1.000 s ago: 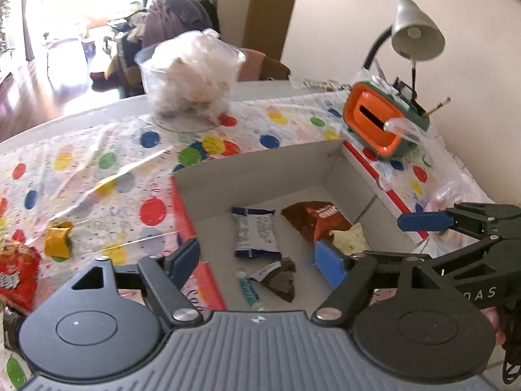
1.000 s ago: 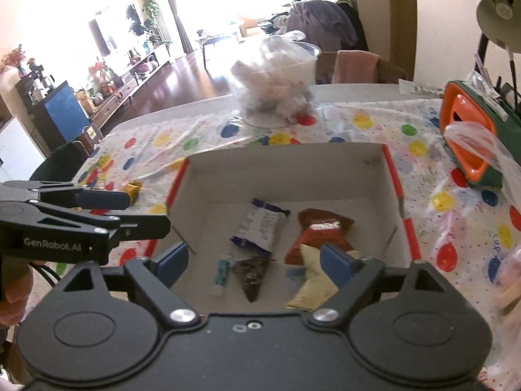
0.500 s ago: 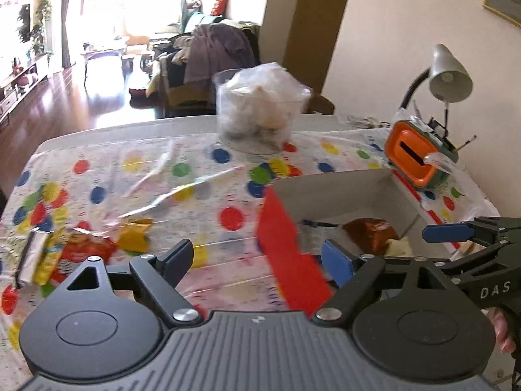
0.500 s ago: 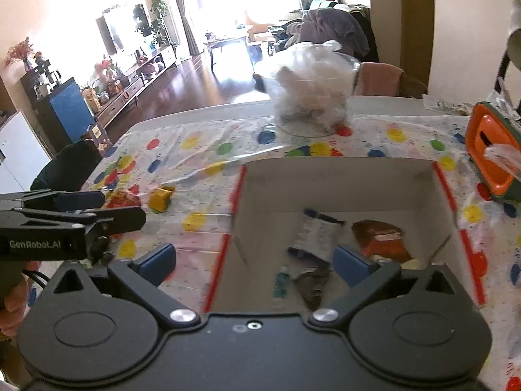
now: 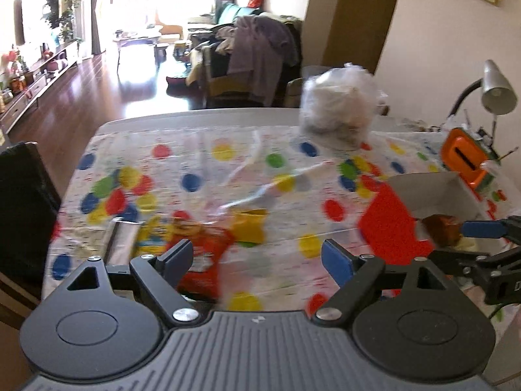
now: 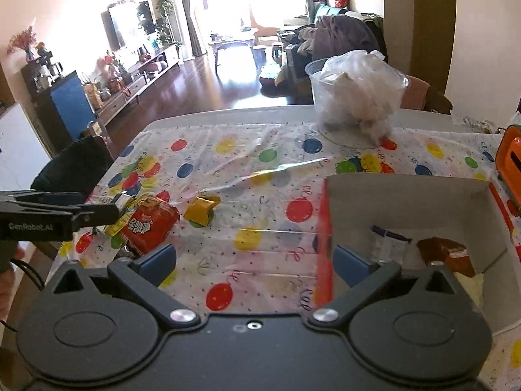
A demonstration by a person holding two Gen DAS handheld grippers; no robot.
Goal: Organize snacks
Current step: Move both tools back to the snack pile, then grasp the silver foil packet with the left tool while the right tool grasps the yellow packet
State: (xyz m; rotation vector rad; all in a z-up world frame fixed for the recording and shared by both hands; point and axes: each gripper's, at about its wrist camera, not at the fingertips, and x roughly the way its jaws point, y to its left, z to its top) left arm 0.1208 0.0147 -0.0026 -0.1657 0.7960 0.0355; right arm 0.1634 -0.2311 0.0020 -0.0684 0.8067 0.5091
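A red snack bag (image 6: 149,223) and a small yellow packet (image 6: 201,210) lie on the dotted tablecloth at the left; both also show in the left wrist view, the red bag (image 5: 202,254) and the yellow packet (image 5: 249,228). A silver and yellow packet (image 5: 130,238) lies beside the red bag. The white box with red sides (image 6: 410,192) holds a brown packet (image 6: 446,254) and a white and blue packet (image 6: 387,241). My left gripper (image 5: 257,257) is open and empty above the loose snacks. My right gripper (image 6: 254,264) is open and empty by the box's left wall.
A clear tub of white stuff (image 6: 358,104) stands at the table's far side. An orange and green device (image 5: 465,159) and a desk lamp (image 5: 495,91) stand at the far right. A dark chair (image 6: 71,169) is at the table's left edge.
Both grippers have swung left, away from over the box and toward the loose snacks on the tablecloth. Both stay open and empty.
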